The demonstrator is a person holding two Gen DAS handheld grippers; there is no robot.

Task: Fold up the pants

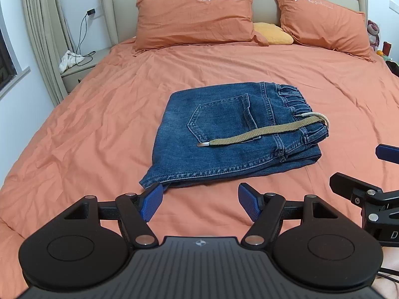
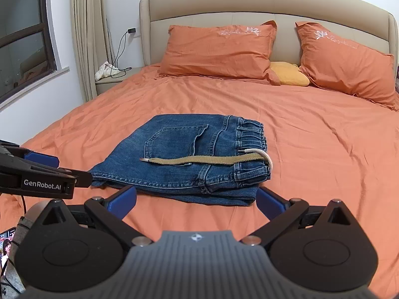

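The blue jeans [image 1: 224,134] lie folded in a compact stack on the orange bed sheet [image 1: 99,124], back pocket up, elastic waistband to the right. A tan drawstring [image 1: 259,132] lies across the top. They also show in the right wrist view [image 2: 184,159]. My left gripper [image 1: 199,199] is open and empty, just in front of the stack's near left corner. My right gripper [image 2: 197,201] is open and empty, just in front of the stack's near edge. Each gripper shows at the edge of the other's view: the right [image 1: 361,189] and the left [image 2: 45,174].
Two orange pillows [image 1: 197,17] [image 1: 324,17] and a yellow cushion [image 1: 271,33] lean at the headboard [image 2: 249,5]. A bedside table [image 1: 82,64] with a white cloth and a charger cable stands at the left, next to curtains [image 2: 87,37] and a window [image 2: 22,37].
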